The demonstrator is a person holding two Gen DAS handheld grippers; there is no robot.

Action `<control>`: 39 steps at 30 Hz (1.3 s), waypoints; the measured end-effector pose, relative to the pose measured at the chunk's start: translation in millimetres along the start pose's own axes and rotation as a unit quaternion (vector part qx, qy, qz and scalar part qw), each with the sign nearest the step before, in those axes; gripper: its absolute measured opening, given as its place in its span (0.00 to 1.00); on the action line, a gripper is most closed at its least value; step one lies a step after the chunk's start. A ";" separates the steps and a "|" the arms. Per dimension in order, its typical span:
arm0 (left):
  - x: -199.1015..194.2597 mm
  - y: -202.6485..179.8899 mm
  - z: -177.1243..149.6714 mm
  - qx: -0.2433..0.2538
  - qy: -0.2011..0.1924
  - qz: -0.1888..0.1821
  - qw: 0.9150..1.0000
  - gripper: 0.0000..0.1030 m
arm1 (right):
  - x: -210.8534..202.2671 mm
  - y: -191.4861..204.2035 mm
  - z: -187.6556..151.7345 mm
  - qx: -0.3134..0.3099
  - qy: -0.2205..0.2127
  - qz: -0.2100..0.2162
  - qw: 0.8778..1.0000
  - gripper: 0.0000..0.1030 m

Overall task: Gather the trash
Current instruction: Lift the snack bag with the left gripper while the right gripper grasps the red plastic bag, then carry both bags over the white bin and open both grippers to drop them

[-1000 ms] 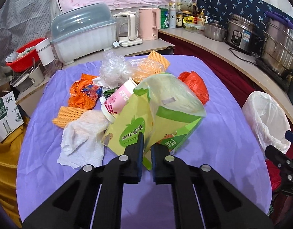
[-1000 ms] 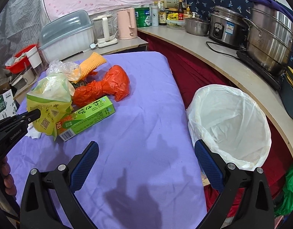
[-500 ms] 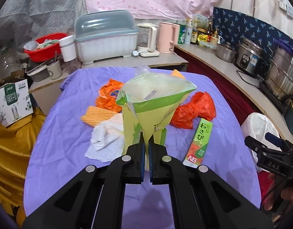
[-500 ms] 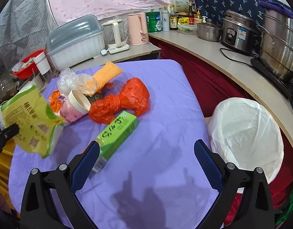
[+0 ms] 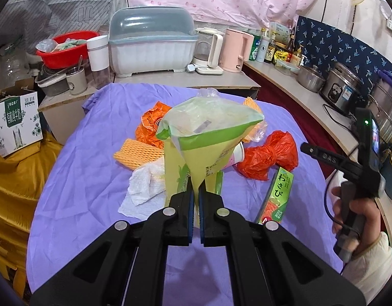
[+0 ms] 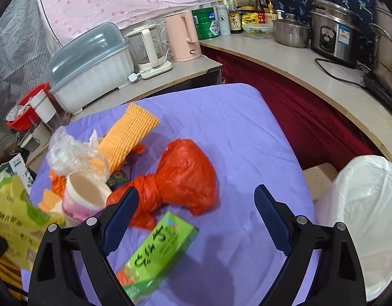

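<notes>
Left gripper (image 5: pixel 195 191) has its tongs pressed tight on the yellow-green bag (image 5: pixel 208 140), holding it upright above the purple tablecloth (image 5: pixel 94 153). Right gripper (image 6: pixel 196 216) hangs with tongs spread wide over the green wasabi box (image 6: pixel 157 252), apparently not touching it, though the box is blurred. At its twelve o'clock lies the red plastic bag (image 6: pixel 183 176); at ten, the pink paper cup (image 6: pixel 83 199). The white-lined trash bin (image 6: pixel 367 216) waits at three o'clock.

Home kitchen: rice cooker (image 6: pixel 335 39), kettles (image 5: pixel 233 50), dish rack (image 5: pixel 151 42).
</notes>
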State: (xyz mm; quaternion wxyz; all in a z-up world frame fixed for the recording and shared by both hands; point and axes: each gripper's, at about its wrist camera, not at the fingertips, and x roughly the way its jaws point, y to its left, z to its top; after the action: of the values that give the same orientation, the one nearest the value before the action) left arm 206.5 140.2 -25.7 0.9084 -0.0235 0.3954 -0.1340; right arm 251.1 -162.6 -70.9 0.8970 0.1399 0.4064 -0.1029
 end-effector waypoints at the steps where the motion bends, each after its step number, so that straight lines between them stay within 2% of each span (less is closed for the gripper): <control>1: 2.7 0.0 -0.2 0.000 0.002 -0.001 1.000 0.02 | 7.1 0.8 3.3 0.000 0.001 -0.002 1.000 0.85; 6: 14.4 0.2 -2.5 0.001 0.011 -0.003 1.000 0.02 | 38.0 2.3 14.6 -0.001 0.010 -0.007 1.000 0.84; 10: 21.3 -0.2 -3.4 0.002 0.016 -0.003 1.000 0.02 | 55.5 -0.3 13.5 0.004 0.022 -0.005 1.000 0.78; 12: 22.8 -0.3 -3.1 0.003 0.018 -0.003 1.000 0.02 | 62.8 -0.7 12.4 0.005 0.030 -0.002 1.000 0.70; 14: 23.4 -0.9 -3.7 0.005 0.017 0.000 1.000 0.03 | 68.1 -0.1 9.6 0.004 0.038 0.007 0.999 0.50; 17: 22.4 -3.8 -4.2 0.008 0.016 0.003 1.000 0.02 | 67.4 -1.0 6.8 0.012 0.040 0.022 0.999 0.32; 20: 19.7 -6.4 -4.3 0.015 0.012 0.007 1.000 0.03 | 58.1 -0.5 7.6 0.016 0.029 0.023 0.999 0.25; 25: 10.1 -10.6 -5.0 0.020 0.006 0.006 1.000 0.02 | 31.3 -3.1 15.4 0.014 0.001 0.018 1.000 0.19; 30: -10.2 -19.9 -1.2 0.026 -0.012 0.000 1.000 0.02 | -8.5 -15.9 27.6 0.027 -0.038 0.010 0.999 0.18; 39: -49.6 -61.0 7.0 0.054 -0.049 -0.031 0.997 0.02 | -109.5 -70.6 41.3 0.063 -0.116 -0.018 0.991 0.18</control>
State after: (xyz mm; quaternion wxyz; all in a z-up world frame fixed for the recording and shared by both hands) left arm 165.5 94.0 23.4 0.9221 0.0069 0.3415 -0.1819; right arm 187.9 -234.9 26.3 0.9254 0.1762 0.2947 -0.1605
